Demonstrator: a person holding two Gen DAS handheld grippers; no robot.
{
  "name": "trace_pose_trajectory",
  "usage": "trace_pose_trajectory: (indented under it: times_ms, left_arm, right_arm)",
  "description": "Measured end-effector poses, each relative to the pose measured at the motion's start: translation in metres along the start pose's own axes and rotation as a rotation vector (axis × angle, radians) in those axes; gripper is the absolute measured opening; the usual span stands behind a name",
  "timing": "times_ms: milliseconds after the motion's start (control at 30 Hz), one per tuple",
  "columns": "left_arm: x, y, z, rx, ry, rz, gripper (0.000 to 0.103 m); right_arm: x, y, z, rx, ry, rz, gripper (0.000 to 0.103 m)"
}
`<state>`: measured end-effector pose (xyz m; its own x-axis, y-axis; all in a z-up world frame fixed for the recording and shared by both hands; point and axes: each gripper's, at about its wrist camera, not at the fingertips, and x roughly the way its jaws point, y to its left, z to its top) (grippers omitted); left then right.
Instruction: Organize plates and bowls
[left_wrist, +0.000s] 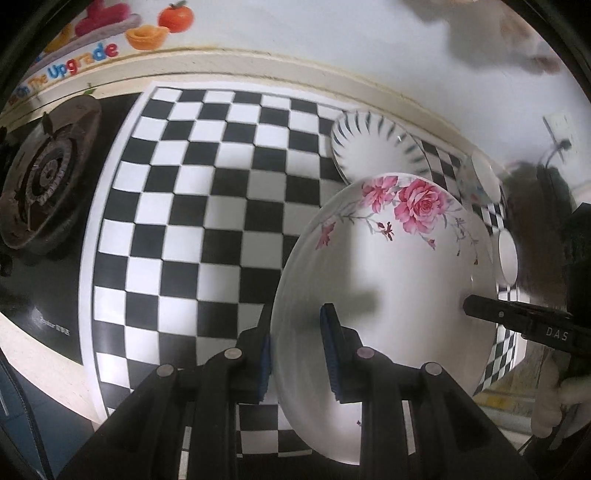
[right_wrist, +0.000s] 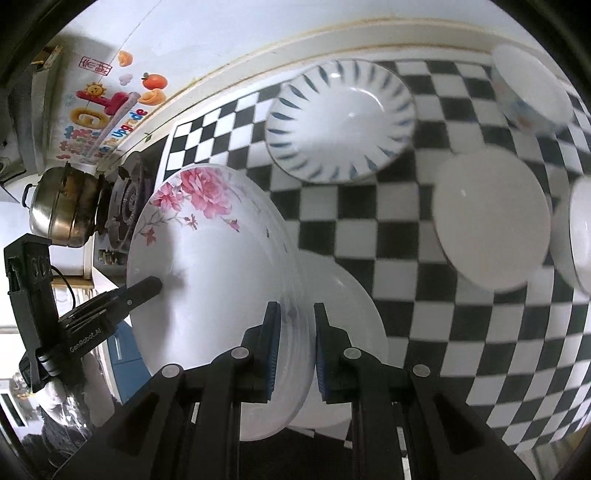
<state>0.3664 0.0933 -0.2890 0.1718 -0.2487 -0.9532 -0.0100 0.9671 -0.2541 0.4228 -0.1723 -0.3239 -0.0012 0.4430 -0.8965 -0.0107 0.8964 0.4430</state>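
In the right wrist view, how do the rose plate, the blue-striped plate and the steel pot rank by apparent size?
1. Rose plate, largest, though it is nearest the camera, so true size is unsure.
2. Blue-striped plate.
3. Steel pot, smallest, but farthest away.

bare checkered mat (left_wrist: 192, 192) left; striped plate (right_wrist: 340, 118), bowls (right_wrist: 491, 218) crowd right.

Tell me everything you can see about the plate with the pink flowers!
The flower plate is round, white and glossy, like glazed ceramic, with pink roses and thin grey twigs painted near one edge. It looks deep, with a sloping rim. It is tilted above the black-and-white checkered mat. The left gripper pinches one edge and the right gripper pinches the opposite edge, which looks like more than one rim stacked together. Nothing lies in it.
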Motion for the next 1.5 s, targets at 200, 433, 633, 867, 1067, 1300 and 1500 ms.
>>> trace_pose_trajectory:
  times_ms: [200, 433, 633, 867, 1067, 1300, 1500]
  left_arm:
    - [0.021, -0.015, -0.012, 0.038, 0.049, 0.01, 0.022]
    - [0.051, -0.018, -0.025, 0.057, 0.12, 0.023, 0.022]
    - [0.066, -0.015, -0.031, 0.066, 0.161, 0.044, 0.023]
    - [0.071, -0.016, -0.038, 0.09, 0.177, 0.065, 0.023]
    - [0.077, -0.024, -0.038, 0.114, 0.186, 0.088, 0.022]
    - [0.084, -0.032, -0.044, 0.129, 0.215, 0.113, 0.022]
    - [0.092, -0.041, -0.052, 0.141, 0.241, 0.128, 0.022]
  right_arm:
    - [0.009, -0.023, -0.023, 0.045, 0.012, -0.005, 0.019]
    - [0.032, -0.049, -0.04, 0.093, 0.047, -0.012, 0.019]
    - [0.051, -0.059, -0.049, 0.103, 0.075, -0.017, 0.019]
    - [0.061, -0.06, -0.053, 0.09, 0.084, -0.046, 0.019]
    - [0.059, -0.055, -0.05, 0.084, 0.074, -0.061, 0.019]
    - [0.057, -0.057, -0.055, 0.095, 0.074, -0.05, 0.018]
    - [0.058, -0.059, -0.055, 0.092, 0.076, -0.072, 0.018]
